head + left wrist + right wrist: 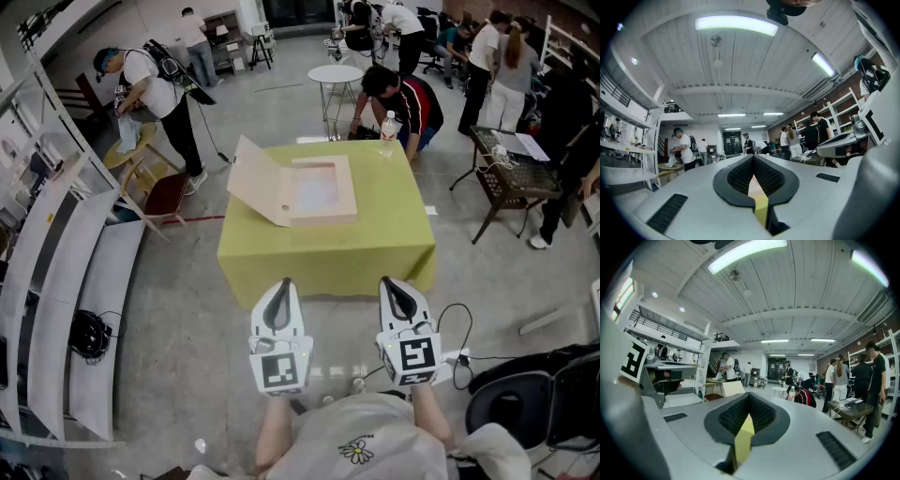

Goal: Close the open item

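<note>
**Q:** Gripper status?

**A:** Left gripper (280, 292) and right gripper (397, 292): jaws together, nothing between them. Both are held short of the green table (328, 251).

**Q:** Workpiece?

**A:** The flat box (323, 211) sits near the table's centre, with its lid (258, 183) raised on the left side. It is probably light, stiff board that slides if shoved. Push the lid's free edge over and steady the base with the other gripper.
</note>
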Motion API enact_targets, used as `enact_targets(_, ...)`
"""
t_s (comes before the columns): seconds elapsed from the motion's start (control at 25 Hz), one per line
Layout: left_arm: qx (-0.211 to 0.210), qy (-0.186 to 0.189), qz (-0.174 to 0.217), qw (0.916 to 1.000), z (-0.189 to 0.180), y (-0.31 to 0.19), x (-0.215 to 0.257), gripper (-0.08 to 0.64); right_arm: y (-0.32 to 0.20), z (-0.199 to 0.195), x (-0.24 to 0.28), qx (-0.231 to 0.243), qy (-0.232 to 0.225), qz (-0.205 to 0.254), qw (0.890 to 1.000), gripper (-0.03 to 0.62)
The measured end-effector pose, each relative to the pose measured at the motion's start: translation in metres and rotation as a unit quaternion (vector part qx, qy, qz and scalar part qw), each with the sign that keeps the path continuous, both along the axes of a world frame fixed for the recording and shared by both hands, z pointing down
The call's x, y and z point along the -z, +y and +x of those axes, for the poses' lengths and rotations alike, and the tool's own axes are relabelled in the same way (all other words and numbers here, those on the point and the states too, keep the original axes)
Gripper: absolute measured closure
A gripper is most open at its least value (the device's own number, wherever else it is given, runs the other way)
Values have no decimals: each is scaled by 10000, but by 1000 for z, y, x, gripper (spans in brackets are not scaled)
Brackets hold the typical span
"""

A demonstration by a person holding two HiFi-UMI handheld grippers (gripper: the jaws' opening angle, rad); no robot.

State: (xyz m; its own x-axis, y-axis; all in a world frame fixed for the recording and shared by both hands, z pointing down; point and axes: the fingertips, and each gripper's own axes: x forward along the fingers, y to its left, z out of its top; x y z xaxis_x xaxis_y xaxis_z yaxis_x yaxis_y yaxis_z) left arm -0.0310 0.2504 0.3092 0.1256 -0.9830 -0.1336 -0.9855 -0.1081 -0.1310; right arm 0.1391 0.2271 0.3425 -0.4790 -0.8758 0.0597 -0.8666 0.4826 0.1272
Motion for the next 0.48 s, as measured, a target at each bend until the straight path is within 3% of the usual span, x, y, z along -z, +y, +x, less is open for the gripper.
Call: enact_targets(0.48,145,-47,-448,9989,16,-10,-20,546,-19,33,-15,-56,50,-279,9996,591)
